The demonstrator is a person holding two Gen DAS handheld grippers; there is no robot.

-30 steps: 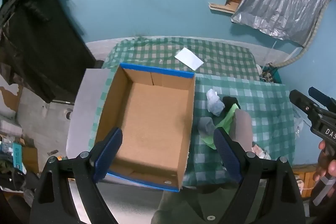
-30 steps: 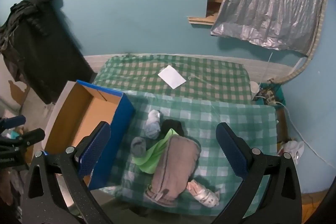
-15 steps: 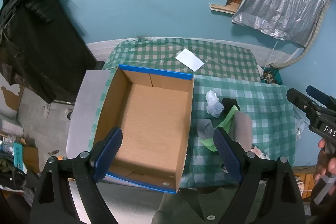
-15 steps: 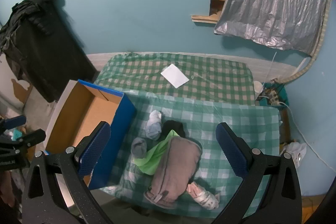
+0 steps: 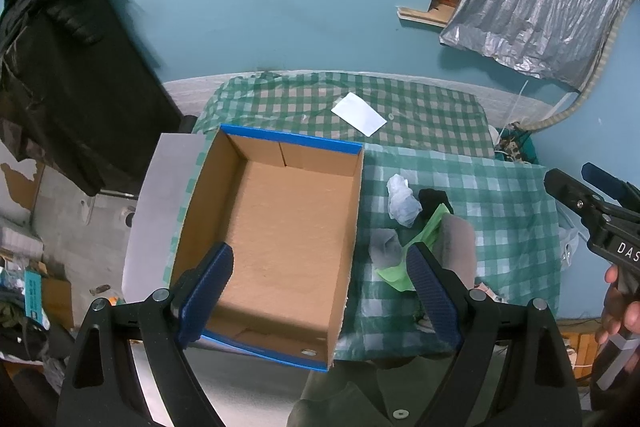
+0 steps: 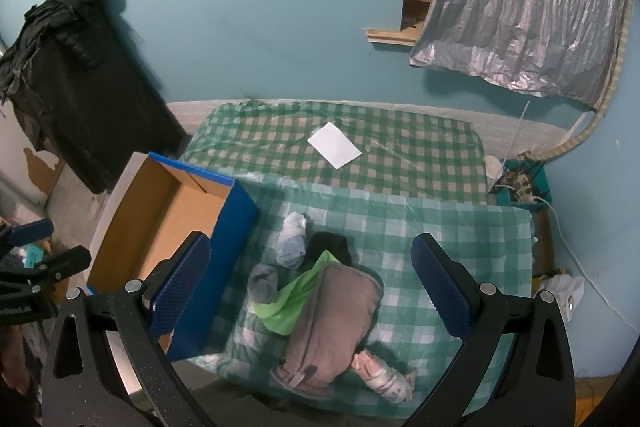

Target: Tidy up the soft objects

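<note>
An empty blue-edged cardboard box (image 5: 280,227) (image 6: 160,223) stands on the left of a green checked table (image 6: 440,235). Right of it lies a pile of soft things: a white rolled sock (image 6: 291,241), a black cloth (image 6: 330,245), a grey sock ball (image 6: 262,281), a bright green cloth (image 6: 294,301), a folded grey-brown garment (image 6: 332,323) and a pink-white piece (image 6: 380,375). My left gripper (image 5: 320,291) hovers open high above the box. My right gripper (image 6: 308,279) hangs open high above the pile, holding nothing.
A white paper sheet (image 6: 334,145) lies on the far part of the table. Black clothing (image 6: 68,75) hangs at the left wall. A silver foil sheet (image 6: 520,7) covers the upper right. Cables and a teal crate (image 6: 520,183) sit beyond the table's right edge.
Both views have drifted only slightly; the right gripper view shifted a little so the pile sits marginally higher. Nothing was grasped or moved.
</note>
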